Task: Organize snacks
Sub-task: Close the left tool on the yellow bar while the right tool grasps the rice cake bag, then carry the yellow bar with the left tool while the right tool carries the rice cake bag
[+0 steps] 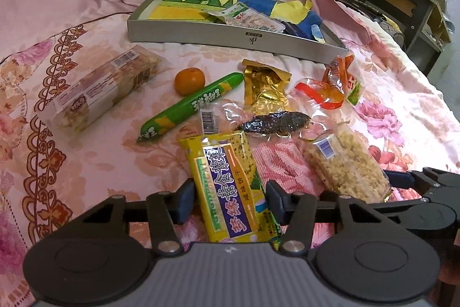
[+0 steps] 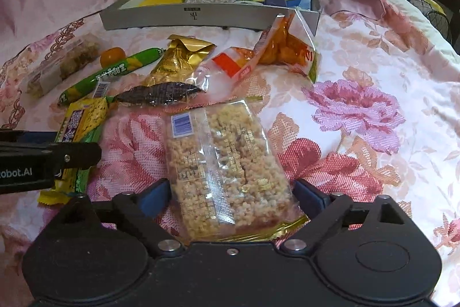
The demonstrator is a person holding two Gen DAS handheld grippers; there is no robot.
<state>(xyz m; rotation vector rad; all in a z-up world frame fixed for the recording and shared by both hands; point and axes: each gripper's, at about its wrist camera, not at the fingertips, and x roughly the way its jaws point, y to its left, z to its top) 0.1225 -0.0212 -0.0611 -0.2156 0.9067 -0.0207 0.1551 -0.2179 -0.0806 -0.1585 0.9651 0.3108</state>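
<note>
A yellow cracker packet (image 1: 230,186) lies on the flowered cloth between the fingers of my left gripper (image 1: 228,202), which is open around it with gaps at both pads. A clear rice-crisp packet (image 2: 227,171) lies between the fingers of my right gripper (image 2: 233,199), open around it. The rice-crisp packet also shows in the left wrist view (image 1: 345,166), and the cracker packet in the right wrist view (image 2: 83,120). A grey tray (image 1: 230,38) with a few packets in it stands at the back.
Loose snacks lie between the grippers and the tray: a green sausage (image 1: 189,105), an orange (image 1: 189,81), a gold packet (image 1: 266,87), a dark fish packet (image 1: 276,121), orange packets (image 1: 342,76) and a long biscuit box (image 1: 106,91). Pink fabric rises behind the tray.
</note>
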